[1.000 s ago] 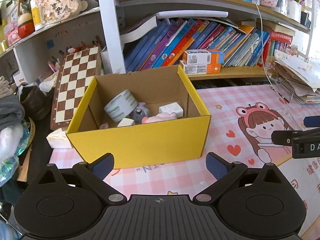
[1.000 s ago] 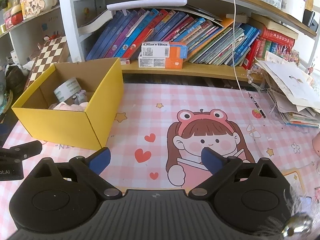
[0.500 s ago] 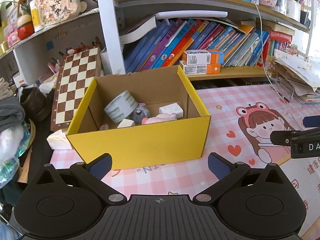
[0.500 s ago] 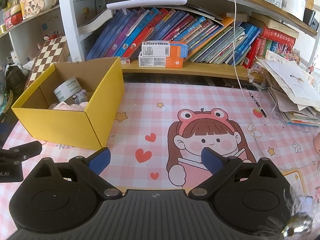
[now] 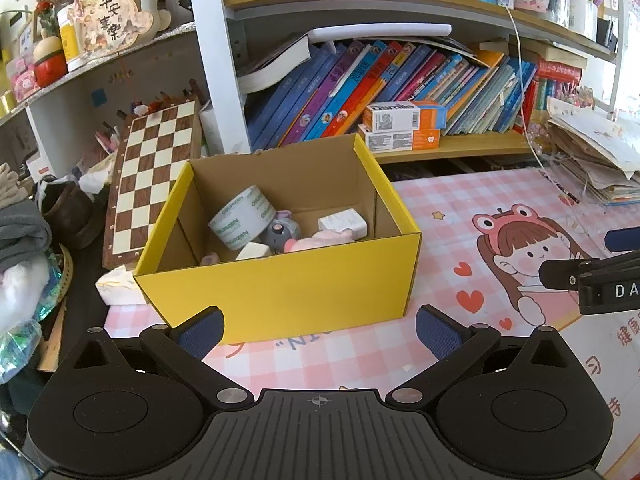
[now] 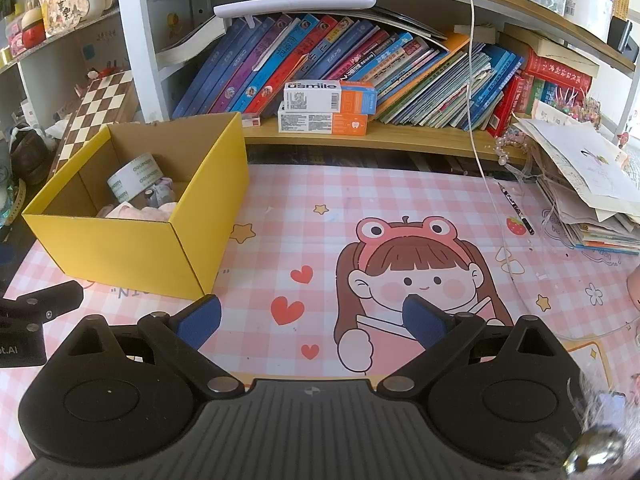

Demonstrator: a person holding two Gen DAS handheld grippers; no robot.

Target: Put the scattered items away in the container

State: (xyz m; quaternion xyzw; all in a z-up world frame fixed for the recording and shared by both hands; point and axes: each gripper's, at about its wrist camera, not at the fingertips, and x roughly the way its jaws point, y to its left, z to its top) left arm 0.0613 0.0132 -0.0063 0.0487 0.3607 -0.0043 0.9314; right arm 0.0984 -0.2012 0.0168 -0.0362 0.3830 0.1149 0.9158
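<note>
Basically nothing shifts since a second ago: I hold my left gripper (image 5: 319, 325) and right gripper (image 6: 313, 317) spread and empty, while the yellow box (image 5: 280, 300) already holds the tape roll (image 5: 241, 222) and toys, so tidying looks finished.

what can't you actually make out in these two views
- Yellow box, right wrist view: its near wall hides the floor, so only the tape roll and the tops of soft toys show.
- Pink thing, right wrist view: cut off by the right edge.
- Furry thing with a bell, right wrist view: blurred, half behind the right gripper.
- Mat under the left gripper, left wrist view: covered by its body.
</note>
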